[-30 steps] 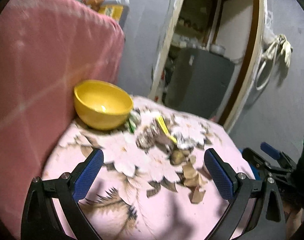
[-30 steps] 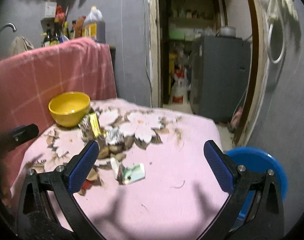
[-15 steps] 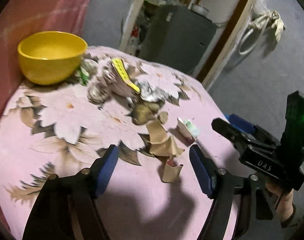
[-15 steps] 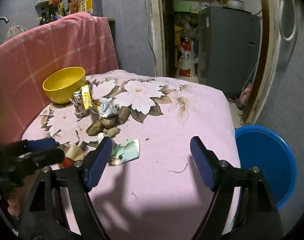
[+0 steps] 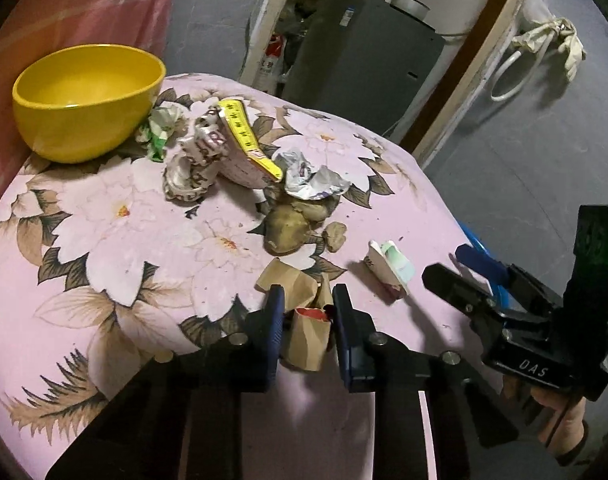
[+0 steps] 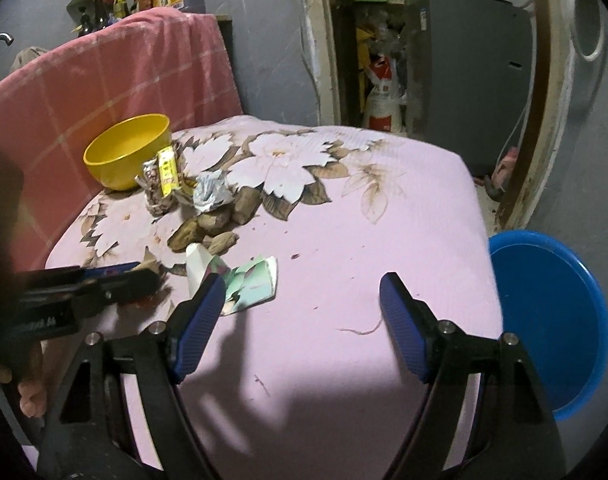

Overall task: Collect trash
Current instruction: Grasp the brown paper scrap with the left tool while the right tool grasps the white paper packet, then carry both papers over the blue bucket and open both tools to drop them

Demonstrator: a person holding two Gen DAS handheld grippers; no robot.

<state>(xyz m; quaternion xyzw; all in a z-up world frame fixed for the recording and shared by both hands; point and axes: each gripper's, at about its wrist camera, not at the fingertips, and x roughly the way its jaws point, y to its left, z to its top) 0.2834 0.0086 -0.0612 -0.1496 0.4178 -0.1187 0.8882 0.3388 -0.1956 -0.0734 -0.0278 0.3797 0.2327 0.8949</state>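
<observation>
Through my left wrist camera, my left tongs (image 5: 307, 300) were closing, their blue pads down to a narrow gap with a scrap of brown paper with a red edge (image 5: 309, 336) between them; I could not tell whether the pads already pressed on it. That scrap lay at the near edge of the pink flowered cloth (image 5: 104, 216), just in front of more brown paper (image 5: 290, 280). Farther off sat the rest of the trash: brown lumps (image 5: 292, 224), a crumpled foil wrapper (image 5: 312, 178), a packet with a yellow strip (image 5: 240, 140) and a green and white crumple (image 5: 162, 126) touching the yellow bowl (image 5: 84, 100) at the far left. A folded white and green carton piece (image 5: 390, 270) lay to the right, near my right tongs (image 5: 470, 276), which a hand (image 5: 560, 416) held from that side. Through my right wrist camera, my right tongs (image 6: 302, 298) stood wide with nothing between the pads, over bare cloth (image 6: 344, 240). The carton piece (image 6: 244, 282) lay flat just beside the left pad. My left tongs (image 6: 116, 278) reached in low from the left. The bowl (image 6: 128, 150) sat far left by the trash pile, and a blue basin (image 6: 544, 316) stood below the cloth's right edge.
</observation>
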